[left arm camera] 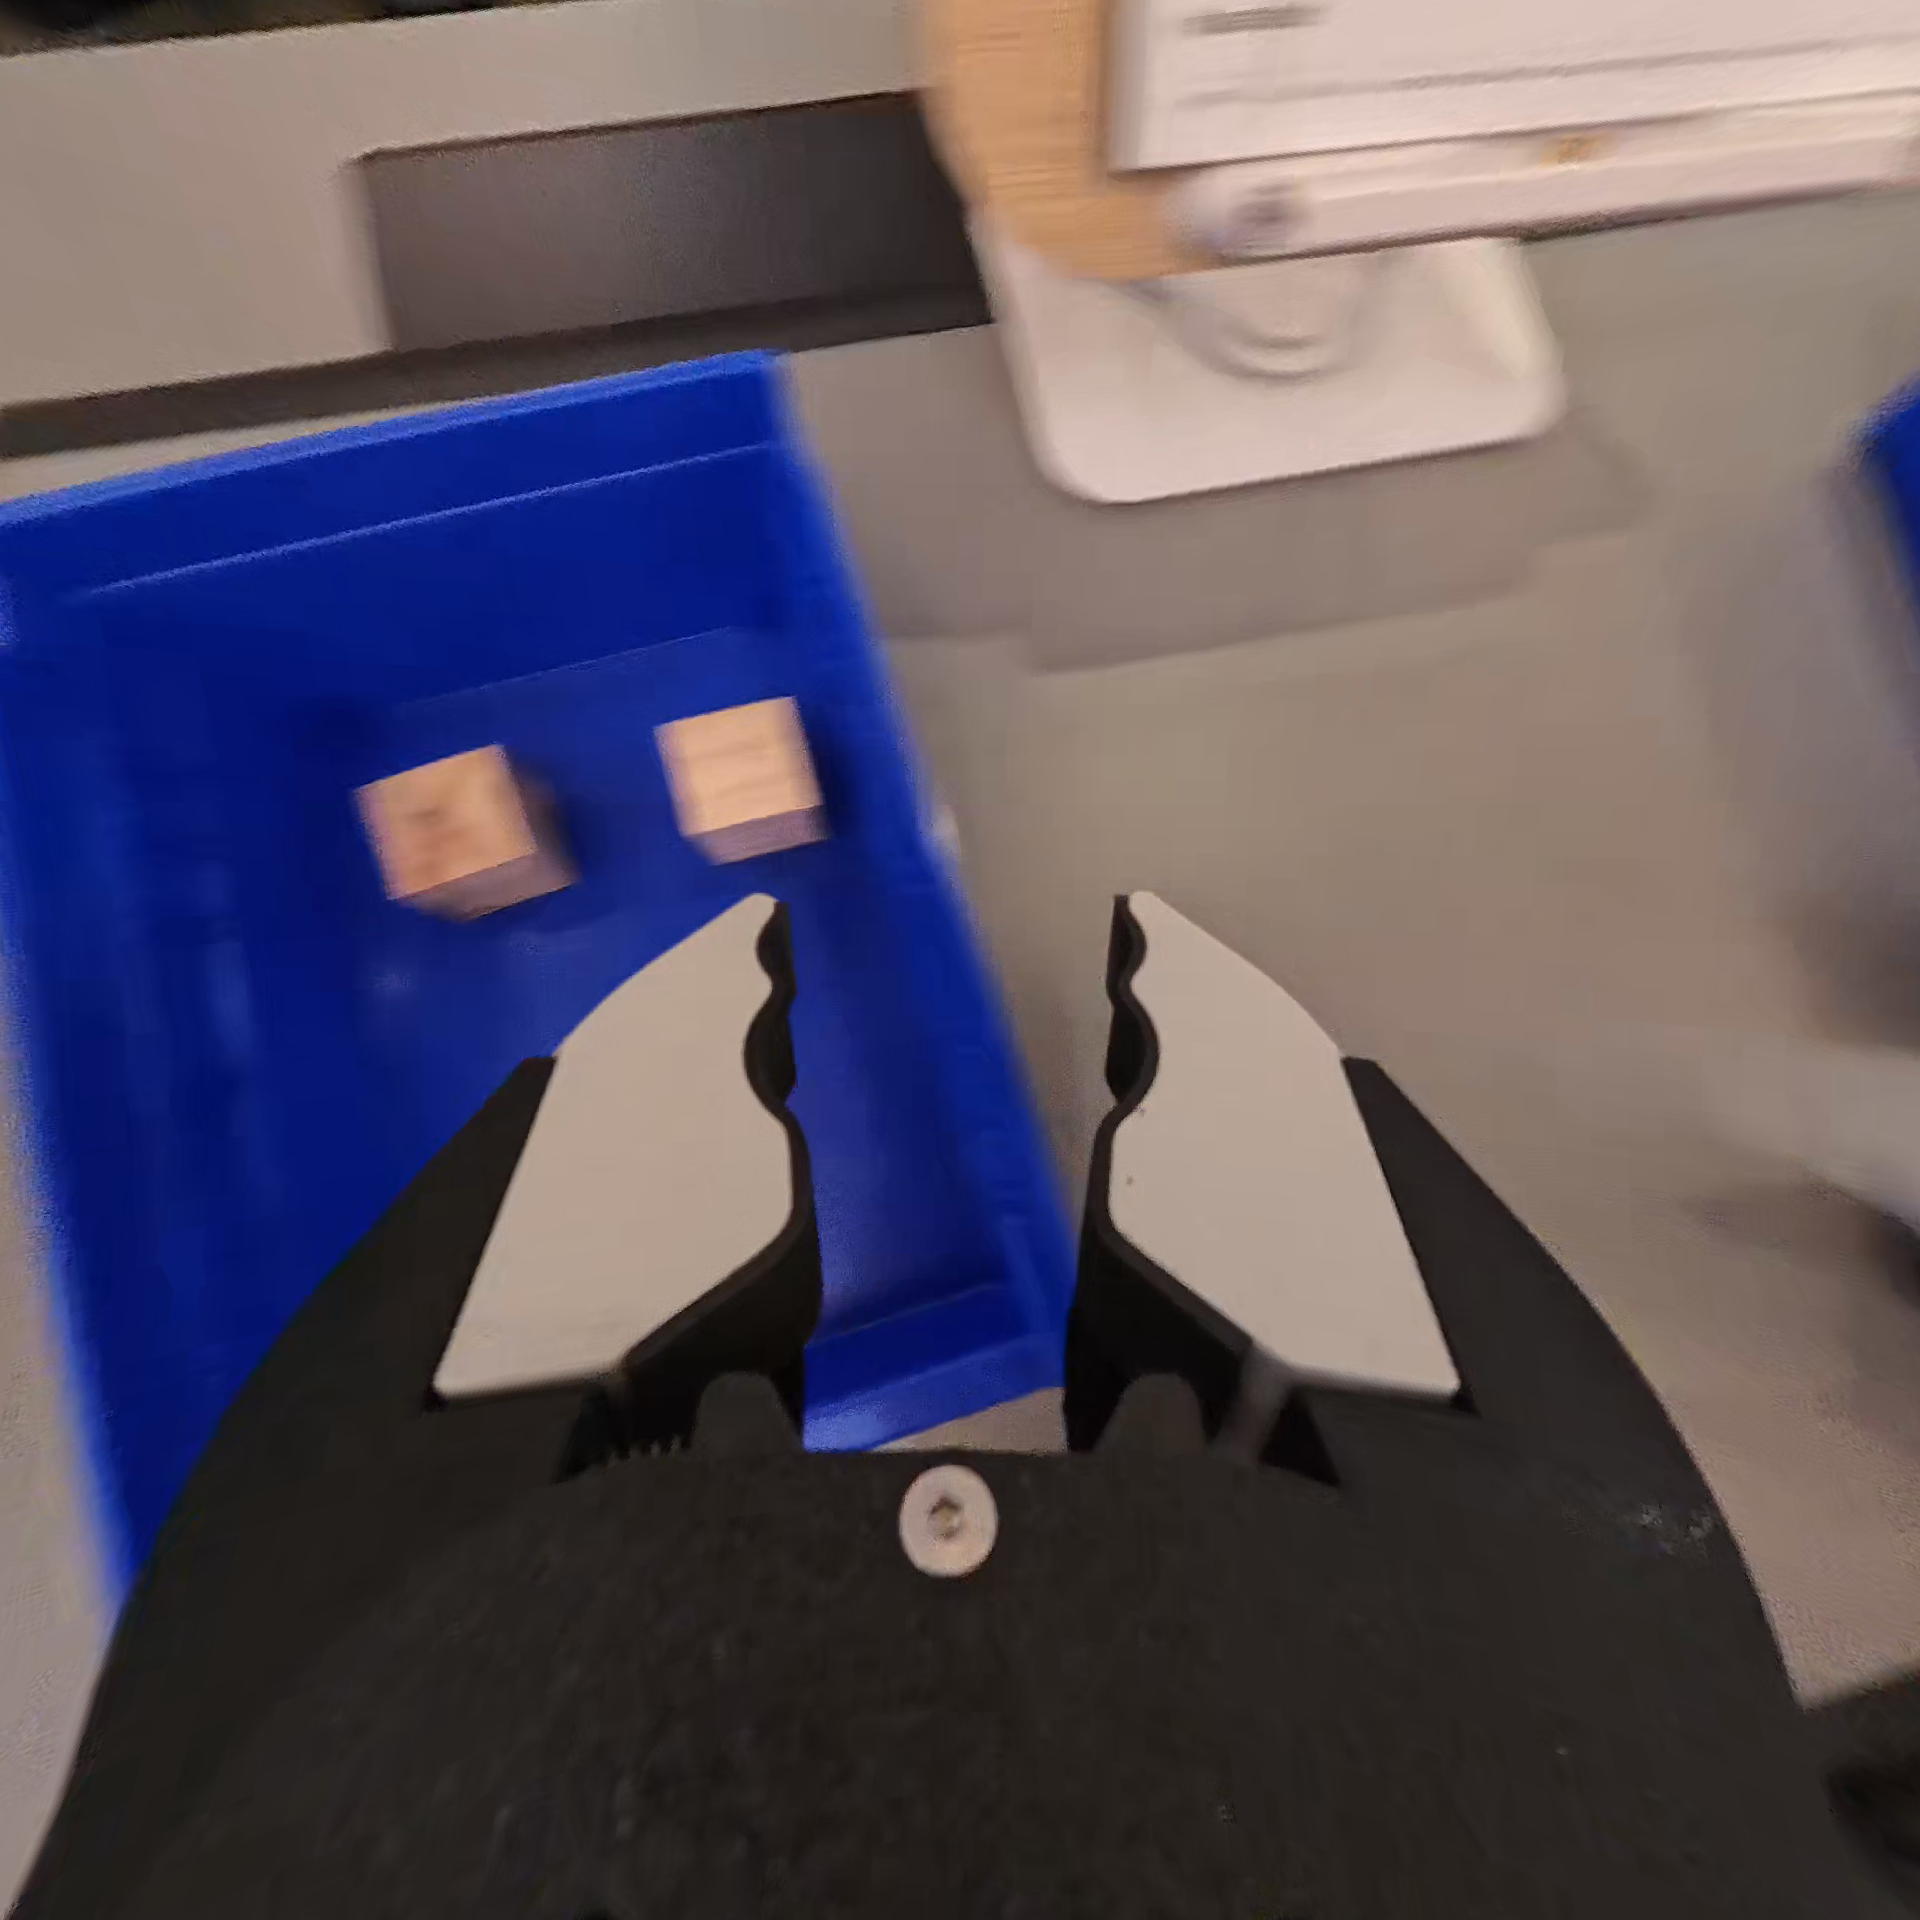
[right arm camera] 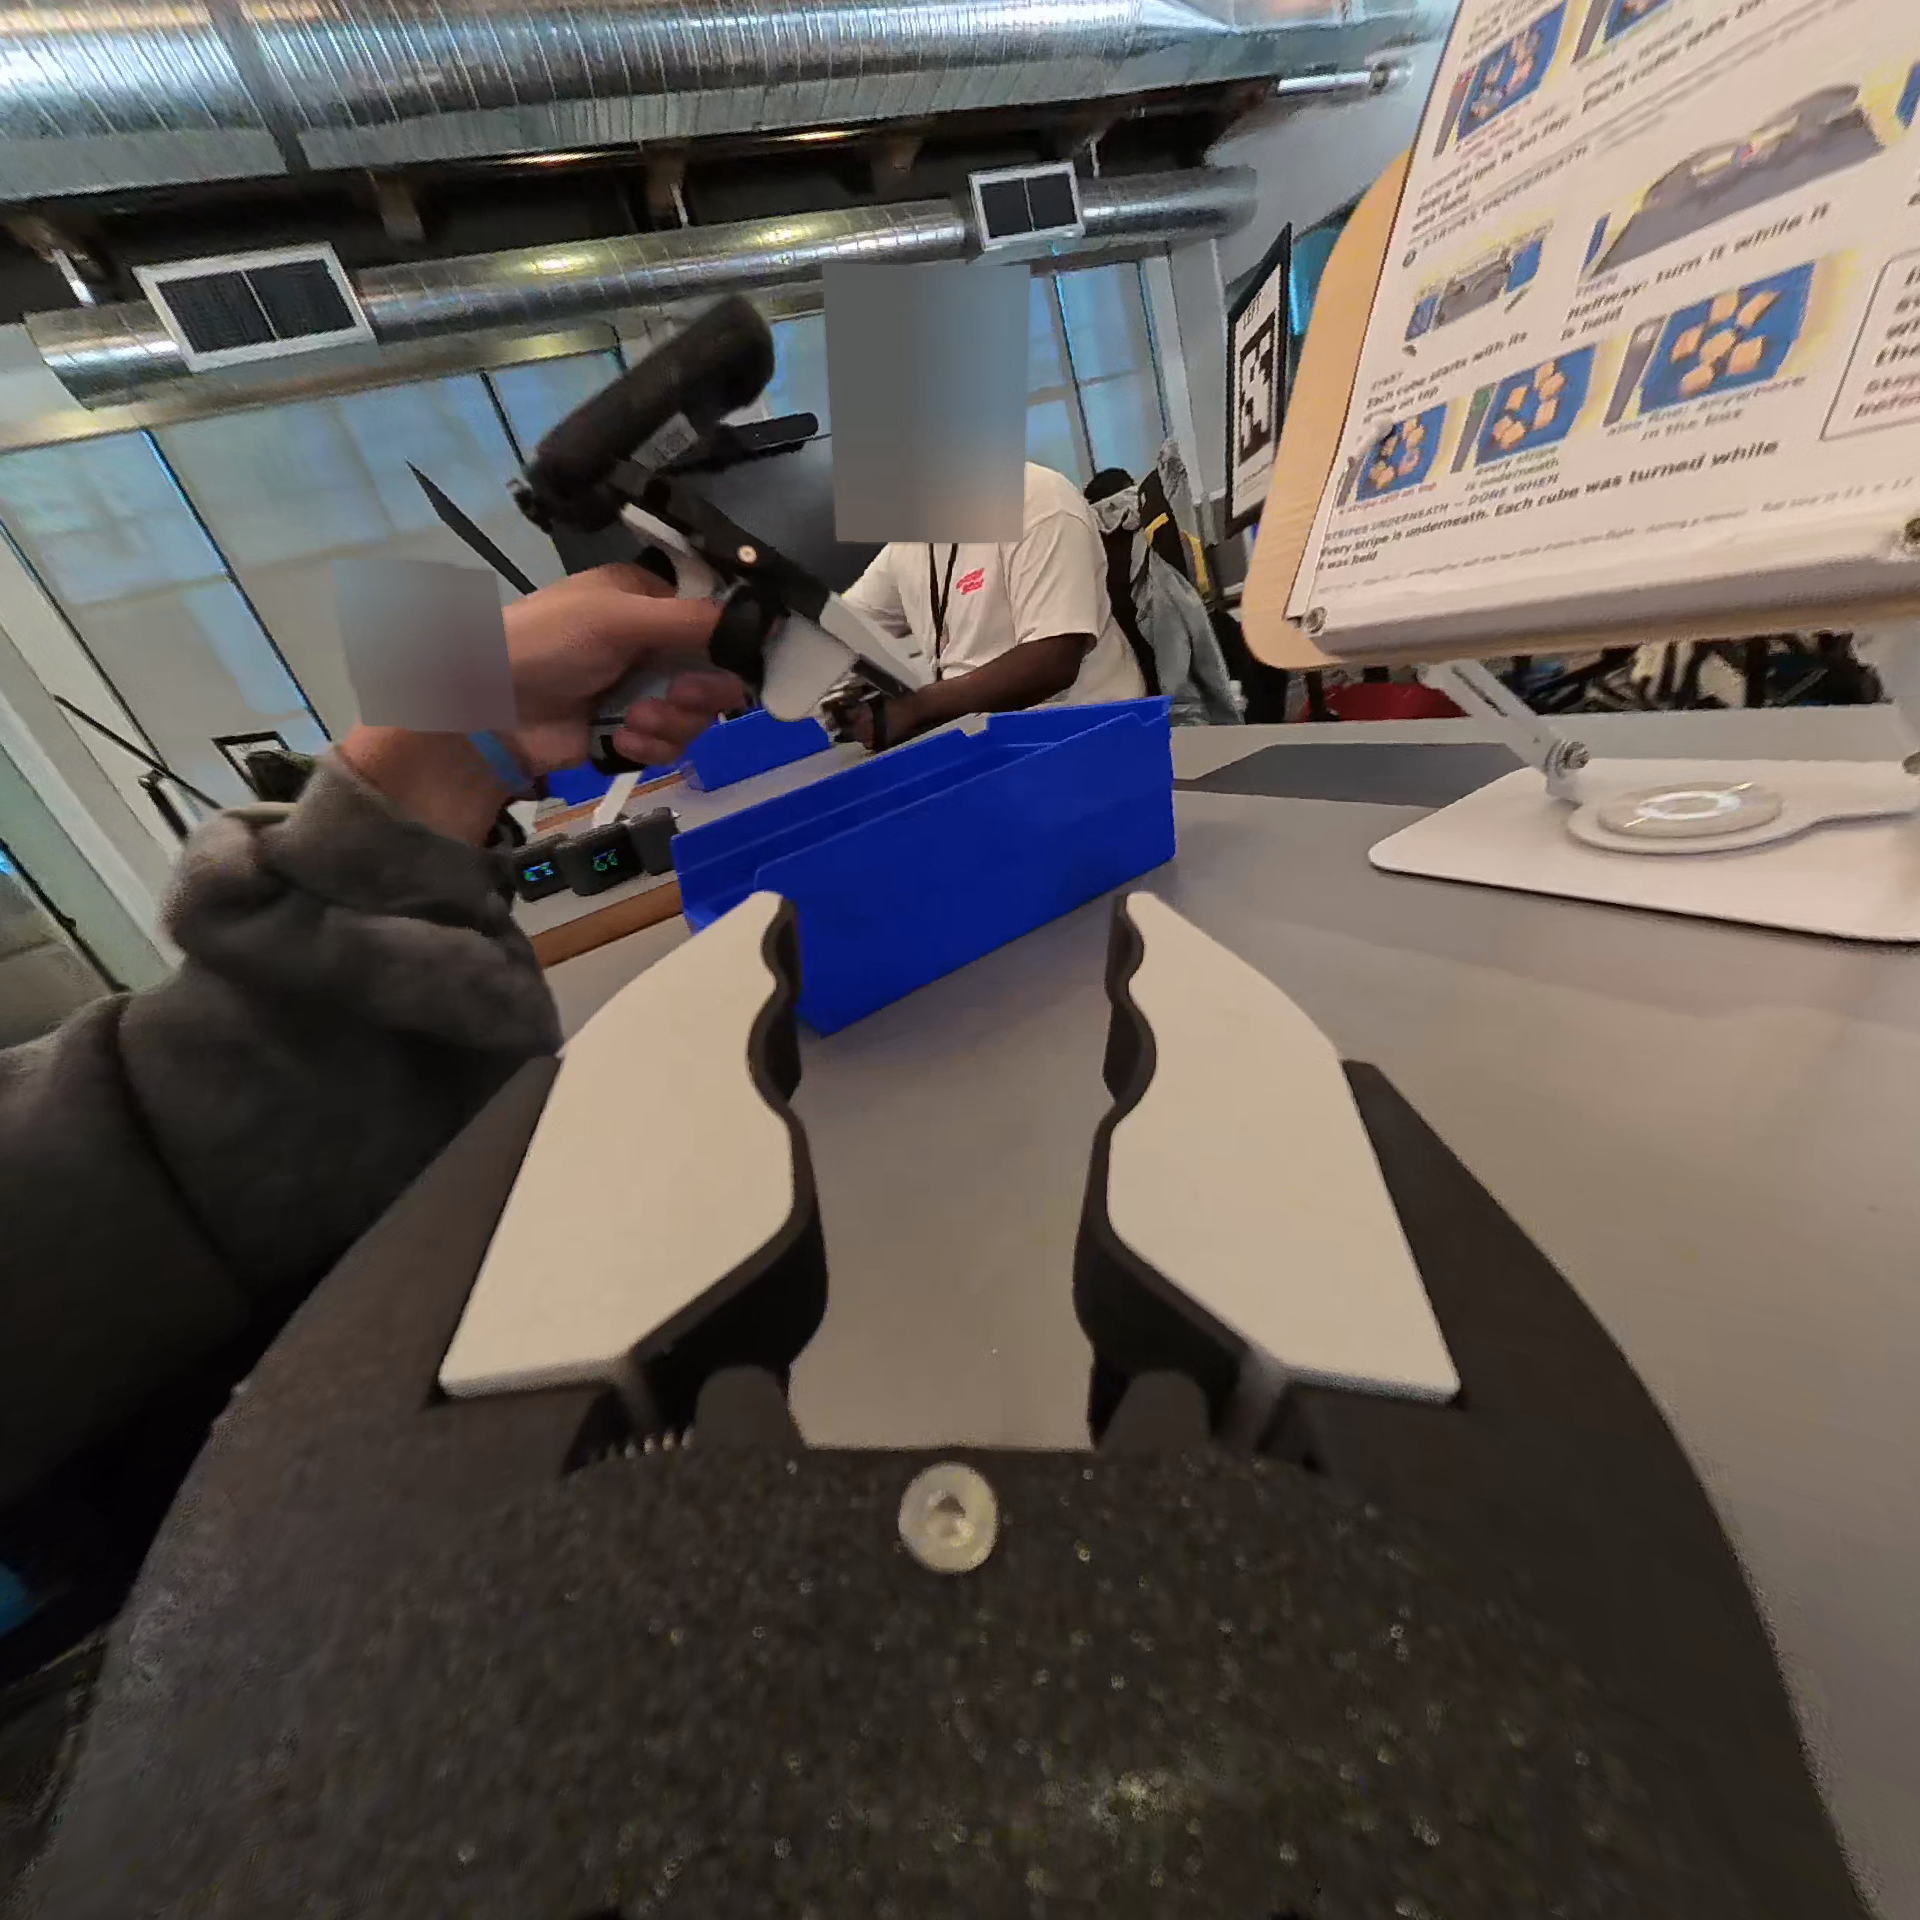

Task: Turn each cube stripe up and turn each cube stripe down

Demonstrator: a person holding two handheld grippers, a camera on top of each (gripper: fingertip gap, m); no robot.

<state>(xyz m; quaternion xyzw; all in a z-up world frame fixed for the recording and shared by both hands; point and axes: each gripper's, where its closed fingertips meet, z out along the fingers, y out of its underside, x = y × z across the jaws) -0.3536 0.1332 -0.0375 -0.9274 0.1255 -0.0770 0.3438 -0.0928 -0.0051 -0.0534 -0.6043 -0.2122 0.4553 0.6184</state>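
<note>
Left wrist view: we hover our left claw (left arm camera: 951, 914), parted and empty, above the blue bin (left arm camera: 260, 1039) holding two cubes (left arm camera: 462, 831), approaching; next, grip one. Our right claw (right arm camera: 951, 914) waits parted, empty, over the worktop (right arm camera: 1558, 1091).

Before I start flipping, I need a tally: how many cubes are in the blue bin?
2. One cube sits left of centre, the other cube near the right wall of the blue bin. The gripper may hide others.
</note>
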